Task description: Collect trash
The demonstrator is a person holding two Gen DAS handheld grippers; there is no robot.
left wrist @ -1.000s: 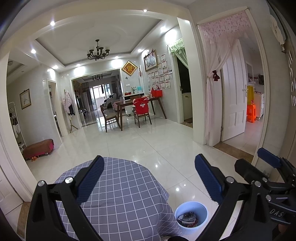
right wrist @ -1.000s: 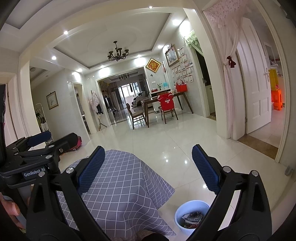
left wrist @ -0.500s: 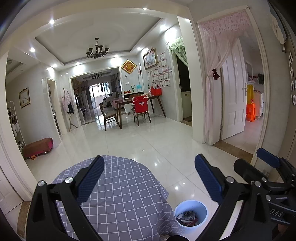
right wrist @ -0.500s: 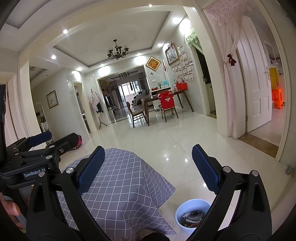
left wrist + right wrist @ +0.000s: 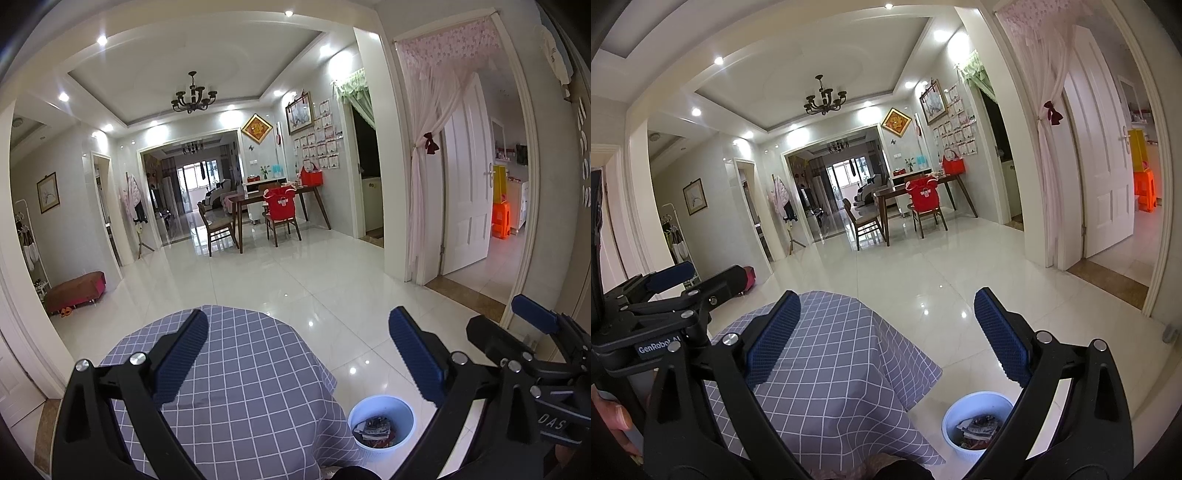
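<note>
A light blue trash bin (image 5: pixel 382 424) stands on the white tiled floor to the right of a round table with a grey checked cloth (image 5: pixel 243 380). The bin holds crumpled wrappers and paper. It also shows in the right wrist view (image 5: pixel 975 424), beside the table (image 5: pixel 834 365). My left gripper (image 5: pixel 297 354) is open and empty, held above the table's near side. My right gripper (image 5: pixel 886 336) is open and empty, to the right of the left one, above the same table. No trash shows on the cloth.
A dining table with chairs (image 5: pixel 273 210) stands far across the floor. A low red bench (image 5: pixel 75 291) sits by the left wall. A curtained doorway with a white door (image 5: pixel 465 184) opens on the right.
Both grippers have tilted slightly upward, so the table and bin sit a little lower in view. Both stay open and empty.
</note>
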